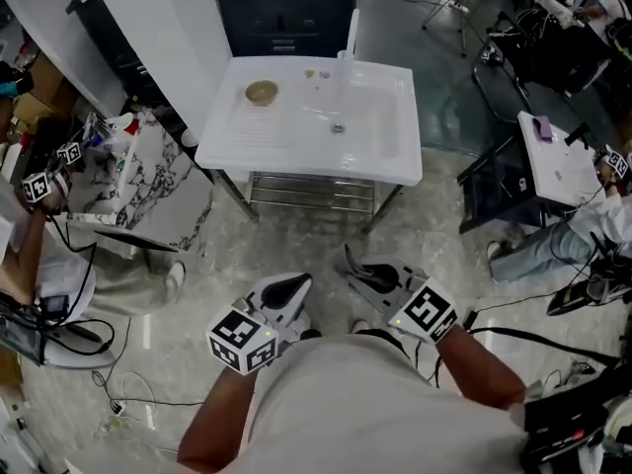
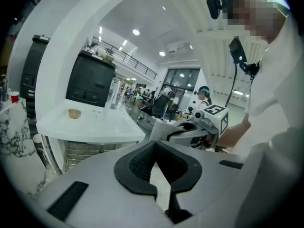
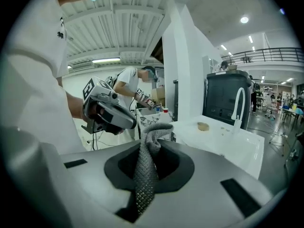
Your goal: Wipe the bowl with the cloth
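Holding the cloth: right gripper (image 1: 352, 265) is clamped on a grey waffle-knit cloth (image 3: 145, 167). One strip is pinched between the pads, and a bunched end pokes out past the tips.
Left gripper (image 1: 294, 284): jaws together with nothing in them. It's just beside the right one, and both are tucked in close to the person's body.
Sink unit: a white moulded sink top on a metal frame (image 1: 380, 161), well ahead of both grippers with open floor between.
Bowl: a small round tan bowl (image 1: 261, 92) sits upright on the ribbed drainer side, at the far left end of the top. Nothing is touching it.
Which way: the bowl lies forward and left of the cloth, so it's on the empty gripper's side. It's round, so no long axis to line up with.
Guess: the cloth has to travel forward and across to the left, and the left gripper looks better placed to steady the bowl.
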### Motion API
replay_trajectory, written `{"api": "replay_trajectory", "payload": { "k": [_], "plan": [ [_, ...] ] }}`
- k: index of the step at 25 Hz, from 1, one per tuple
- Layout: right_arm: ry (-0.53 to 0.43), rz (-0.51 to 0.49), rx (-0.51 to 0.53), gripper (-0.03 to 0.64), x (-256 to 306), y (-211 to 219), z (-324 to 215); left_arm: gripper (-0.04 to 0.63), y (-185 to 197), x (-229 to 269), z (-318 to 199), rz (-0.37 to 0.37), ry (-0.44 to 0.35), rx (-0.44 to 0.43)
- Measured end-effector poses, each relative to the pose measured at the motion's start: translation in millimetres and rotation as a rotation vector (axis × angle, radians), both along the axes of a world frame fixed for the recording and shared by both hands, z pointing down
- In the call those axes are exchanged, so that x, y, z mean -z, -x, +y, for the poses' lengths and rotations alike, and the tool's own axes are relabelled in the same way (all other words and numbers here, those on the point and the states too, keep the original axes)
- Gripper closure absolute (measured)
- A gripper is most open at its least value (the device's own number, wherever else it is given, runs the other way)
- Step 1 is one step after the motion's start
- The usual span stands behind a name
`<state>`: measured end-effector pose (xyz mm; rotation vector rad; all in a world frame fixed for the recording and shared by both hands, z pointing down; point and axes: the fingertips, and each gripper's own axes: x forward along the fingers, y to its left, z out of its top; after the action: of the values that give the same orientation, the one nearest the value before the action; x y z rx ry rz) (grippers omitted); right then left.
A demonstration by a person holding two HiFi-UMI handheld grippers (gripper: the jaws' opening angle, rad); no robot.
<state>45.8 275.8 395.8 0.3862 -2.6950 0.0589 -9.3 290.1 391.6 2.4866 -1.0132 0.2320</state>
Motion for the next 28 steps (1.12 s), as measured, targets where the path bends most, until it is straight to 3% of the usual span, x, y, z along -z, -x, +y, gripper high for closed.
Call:
{"api": "replay_trajectory", "payload": {
  "k": [6, 11, 17, 23, 28],
  "plan": [
    [0.0, -0.011, -0.02, 0.588, 1, 64, -19, 0.584, 65, -9, -16, -0.013, 0.002, 0.007],
    [0.003, -0.002, -0.019, 0.588, 0, 88, -43, 0.584, 97, -19, -46, -0.002, 0.009, 0.044],
    [0.036, -0.039, -0.054, 0.589, 0, 90, -120, 0.583, 110, -28, -115, -0.024, 0.042, 0.083],
    [0.02, -0.045, -0.013, 0.589, 1, 80, -194, 0.522, 115, -32, -196, -0.089, 0.069, 0.139],
    [0.019, -0.046, 0.028, 0.588, -1, 65, -242, 0.522, 119, -33, -264, -0.054, 0.09, 0.229]
  ]
}}
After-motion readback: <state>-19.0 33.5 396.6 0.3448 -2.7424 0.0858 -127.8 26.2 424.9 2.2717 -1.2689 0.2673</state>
